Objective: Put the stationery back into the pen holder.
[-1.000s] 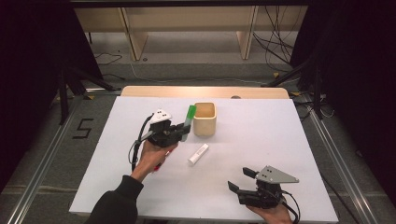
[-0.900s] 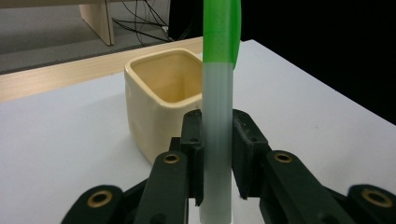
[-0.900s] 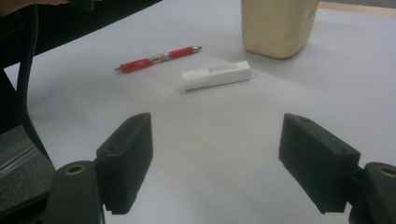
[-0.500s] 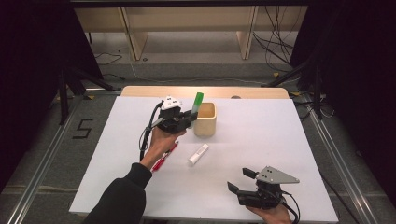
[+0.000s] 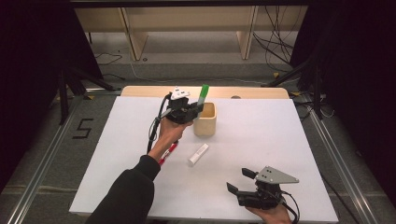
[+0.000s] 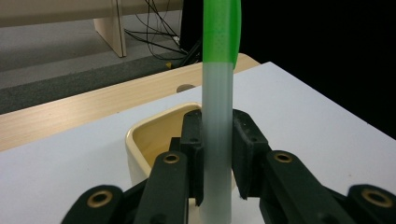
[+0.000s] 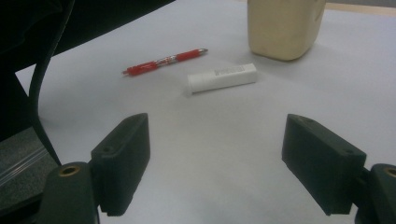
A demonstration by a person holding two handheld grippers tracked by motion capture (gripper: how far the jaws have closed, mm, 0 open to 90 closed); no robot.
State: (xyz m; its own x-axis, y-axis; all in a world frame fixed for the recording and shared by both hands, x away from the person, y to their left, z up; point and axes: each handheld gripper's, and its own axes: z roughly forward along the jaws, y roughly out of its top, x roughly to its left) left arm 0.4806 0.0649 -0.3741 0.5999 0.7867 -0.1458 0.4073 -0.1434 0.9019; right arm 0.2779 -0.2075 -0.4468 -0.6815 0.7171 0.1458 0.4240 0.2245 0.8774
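Figure: a white table (image 5: pixel 261 140) seen from above, with a pale wooden strip (image 5: pixel 140 91) along its far edge. Landmark: the cream square cup (image 5: pixel 205 120), standing near the middle of the far half of the table.

Left gripper (image 5: pixel 192 111): just left of the cup, raised above the table, its jaws clenched on a green-capped marker (image 5: pixel 202 95). The marker stands nearly upright, cap uppermost, beside the cup's left rim; in the left gripper view its pale barrel (image 6: pixel 217 140) sits between the two pads, with the cup's open mouth behind.

Right gripper (image 5: pixel 240 182): well in front of the cup, near the table's near edge, jaws released and wide apart over bare surface.

A white tube (image 5: pixel 198 154) lies just in front of the cup; a red pen (image 5: pixel 167 154) lies left of the tube.

Room: grey floor, wooden furniture legs, loose cables (image 5: pixel 275 46) and dark curtains behind the cup; the floor left of the table bears a mark "5" (image 5: pixel 84 128).
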